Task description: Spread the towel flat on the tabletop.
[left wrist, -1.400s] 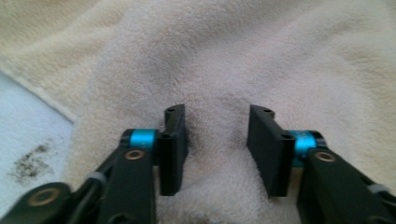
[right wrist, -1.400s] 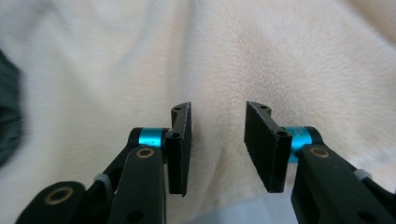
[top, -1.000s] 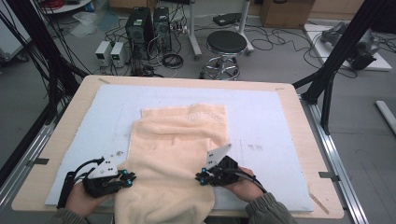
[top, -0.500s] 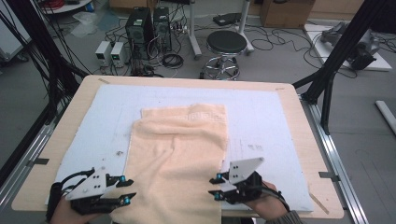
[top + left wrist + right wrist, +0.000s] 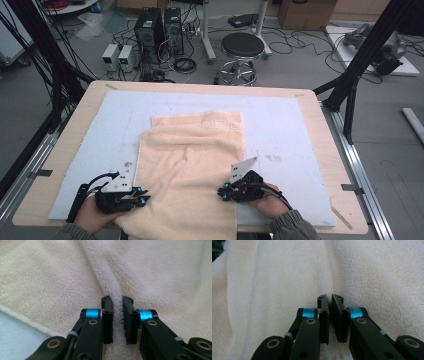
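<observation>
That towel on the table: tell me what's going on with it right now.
A person stands at the near side of the table with a two-jaw gripper in each hand, working on a cream towel spread on a pale blue mat. The left gripper has pinched a ridge of terry along the towel's near left edge, and the right gripper has pinched the near right edge. Both sets of jaws have just closed on the cloth. The towel's far end looks already doubled over; its near end hangs over the table's edge.

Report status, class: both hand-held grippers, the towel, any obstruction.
Left hand-held gripper shut on a towel ridge, jaws just closed. Right hand-held gripper likewise, pinching towel. Towel partly folded on the mat. Nothing in the way.
</observation>
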